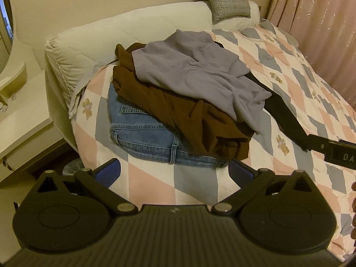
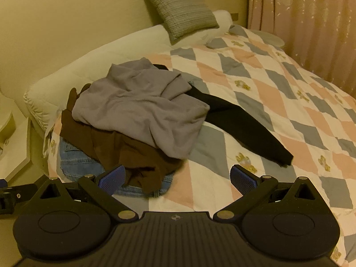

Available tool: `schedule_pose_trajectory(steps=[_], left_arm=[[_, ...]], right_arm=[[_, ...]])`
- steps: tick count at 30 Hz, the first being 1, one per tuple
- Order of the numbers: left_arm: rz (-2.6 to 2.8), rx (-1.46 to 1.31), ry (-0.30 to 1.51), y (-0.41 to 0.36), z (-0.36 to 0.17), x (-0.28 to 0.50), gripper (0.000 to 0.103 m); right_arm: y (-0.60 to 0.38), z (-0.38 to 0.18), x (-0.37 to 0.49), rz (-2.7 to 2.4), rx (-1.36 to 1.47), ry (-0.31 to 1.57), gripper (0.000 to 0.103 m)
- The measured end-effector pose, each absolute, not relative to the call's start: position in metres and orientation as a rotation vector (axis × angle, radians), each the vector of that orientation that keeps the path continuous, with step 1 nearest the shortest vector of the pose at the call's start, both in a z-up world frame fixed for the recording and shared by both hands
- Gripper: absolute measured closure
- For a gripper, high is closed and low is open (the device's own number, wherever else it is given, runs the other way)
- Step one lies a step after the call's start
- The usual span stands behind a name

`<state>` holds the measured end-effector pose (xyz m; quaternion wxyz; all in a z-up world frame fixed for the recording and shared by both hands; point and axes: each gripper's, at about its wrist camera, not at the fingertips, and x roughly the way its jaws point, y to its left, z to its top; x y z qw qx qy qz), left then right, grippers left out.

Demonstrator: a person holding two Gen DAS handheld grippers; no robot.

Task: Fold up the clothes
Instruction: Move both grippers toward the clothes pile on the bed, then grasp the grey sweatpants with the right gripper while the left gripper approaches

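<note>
A pile of clothes lies on the bed. On top is a grey-lavender sweatshirt, under it a crumpled brown garment, and at the bottom folded blue jeans. A long black garment stretches out from under the pile to the right. My left gripper hovers open just short of the jeans, holding nothing. To the pile's right, my right gripper is also open and empty, its left pad near the brown garment's edge.
The bed carries a pink, grey and white diamond quilt. A white padded bolster and a grey cushion lie along the wall. A pink curtain hangs at the right. A white nightstand stands left of the bed.
</note>
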<state>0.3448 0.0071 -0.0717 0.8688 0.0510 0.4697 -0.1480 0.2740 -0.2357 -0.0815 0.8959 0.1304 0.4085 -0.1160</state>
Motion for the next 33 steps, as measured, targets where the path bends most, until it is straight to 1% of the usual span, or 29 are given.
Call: schedule_pose_trajectory(steps=[11,15,17,19,20,22,23,24,25,26,28,30,33], left_arm=[[-0.349,0.045,1.045,0.026,-0.095,0.422,0.001],[-0.374,0.002,1.039,0.033,-0.102,0.455,0.002],[-0.389,-0.030,1.037,0.037,-0.107,0.472,0.003],[-0.402,-0.068,1.044,0.040,-0.114,0.490,0.007],[-0.408,-0.093,1.051,0.041,-0.118,0.499,0.009],[-0.417,-0.154,1.068,0.044,-0.127,0.519,0.016],[-0.421,-0.186,1.076,0.046,-0.131,0.528,0.018],[-0.426,-0.218,1.083,0.047,-0.136,0.537,0.020],[-0.426,-0.248,1.090,0.048,-0.140,0.547,0.021],[-0.425,-0.275,1.095,0.048,-0.145,0.556,0.022],[-0.423,-0.323,1.100,0.047,-0.154,0.573,0.028],[-0.419,-0.394,1.123,0.045,-0.167,0.590,0.032],[-0.405,-0.516,1.151,0.045,-0.184,0.613,0.032]], right_arm=[[-0.217,-0.100,0.343,-0.169,0.253,0.865,0.000],[-0.207,-0.112,0.367,-0.151,0.198,0.863,0.000],[-0.201,-0.119,0.378,-0.132,0.161,0.852,0.003],[-0.192,-0.127,0.390,-0.106,0.104,0.839,0.014],[-0.186,-0.131,0.396,-0.090,0.070,0.832,0.017],[-0.174,-0.140,0.410,-0.062,-0.016,0.821,0.025],[-0.167,-0.145,0.416,-0.045,-0.061,0.811,0.026],[-0.161,-0.150,0.421,-0.028,-0.106,0.800,0.030],[-0.154,-0.154,0.427,-0.011,-0.151,0.788,0.040],[-0.147,-0.159,0.434,0.006,-0.201,0.778,0.044],[-0.132,-0.170,0.447,0.041,-0.299,0.760,0.062],[-0.119,-0.181,0.459,0.082,-0.379,0.748,0.068],[-0.105,-0.195,0.473,0.119,-0.462,0.737,0.068]])
